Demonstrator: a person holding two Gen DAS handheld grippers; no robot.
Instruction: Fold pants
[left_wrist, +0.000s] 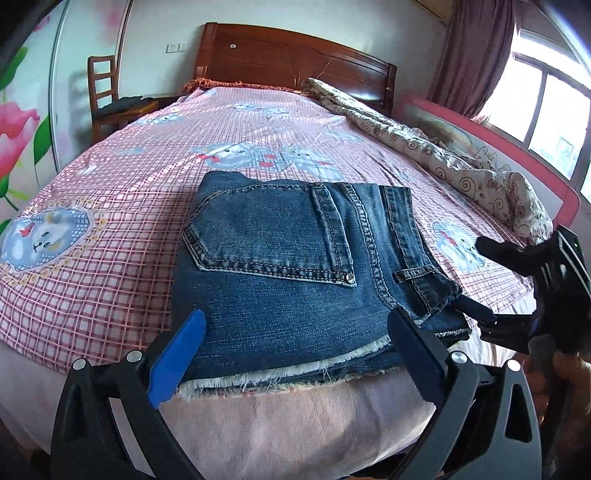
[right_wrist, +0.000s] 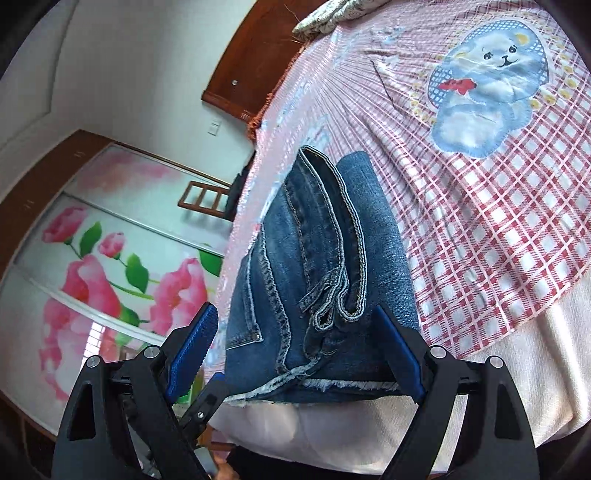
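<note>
Resting folded near bed's front edge: jeans (left_wrist: 295, 254), compact stack, back pocket up, frayed hems toward camera, on pink checked bedsheet (left_wrist: 92, 266). Left wrist view: left gripper (left_wrist: 295, 347) released, jaws spread wide either side of stack's near edge, pads not pressing denim. Right gripper (left_wrist: 476, 277) visible at stack's right corner. Rumpled quilt (left_wrist: 461, 162) along far right. Right wrist view: right gripper (right_wrist: 295, 343) released, jaws straddling jeans (right_wrist: 317, 266) end, no clamp. Wooden headboard (right_wrist: 255, 70) beyond.
</note>
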